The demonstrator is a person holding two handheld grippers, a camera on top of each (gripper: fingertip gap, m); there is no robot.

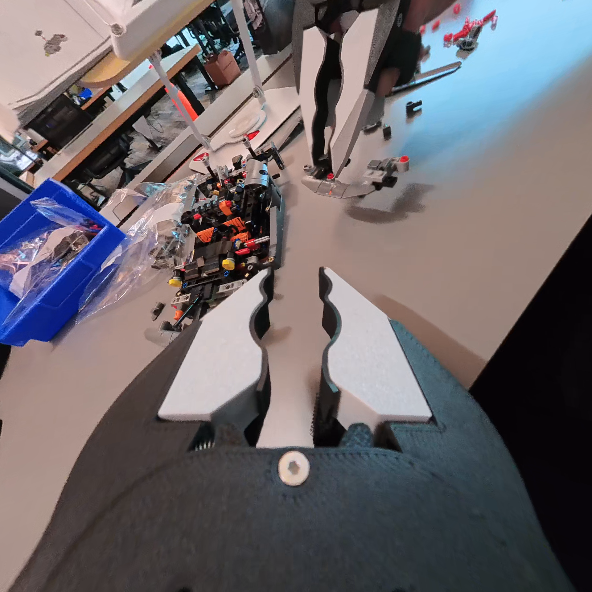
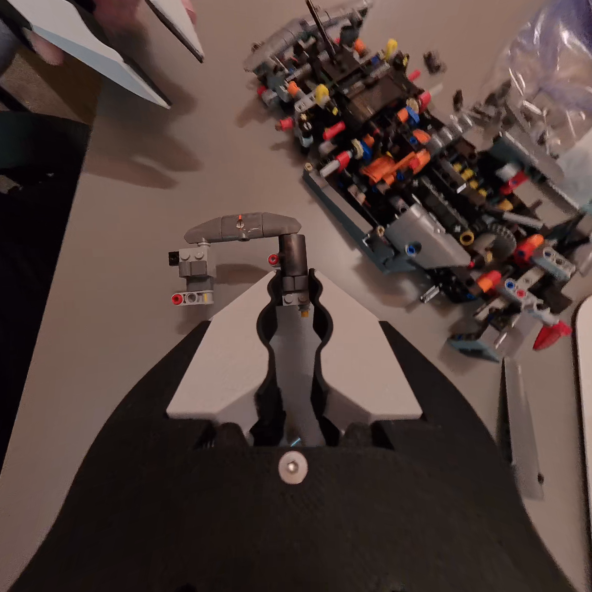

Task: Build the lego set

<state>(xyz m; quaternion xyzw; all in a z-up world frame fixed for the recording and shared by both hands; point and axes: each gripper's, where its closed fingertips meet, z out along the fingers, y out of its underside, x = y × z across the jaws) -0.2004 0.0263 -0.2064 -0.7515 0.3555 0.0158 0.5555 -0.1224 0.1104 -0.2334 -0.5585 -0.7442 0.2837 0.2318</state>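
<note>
- A small grey brick-built sub-assembly, a curved grey bar carried on two block-and-cylinder legs, is seen on the beige table, just beside the large model.
- Its right leg, a dark cylinder with grey blocks under it, is clamped between the fingertips of the right gripper; both pads appear pressed against the grey blocks.
- The other leg, ending in a pale grey beam with a red pin, is left free.
- The left gripper is held with its fingers apart and nothing between them, low over bare table, near the corner of the model.
- The large multicoloured brick-built chassis lies part-built, with loose pieces about it.
- Beyond it are noted a crumpled clear plastic bag and a blue plastic bin.
- The sub-assembly is judged not yet joined to the chassis.
</note>
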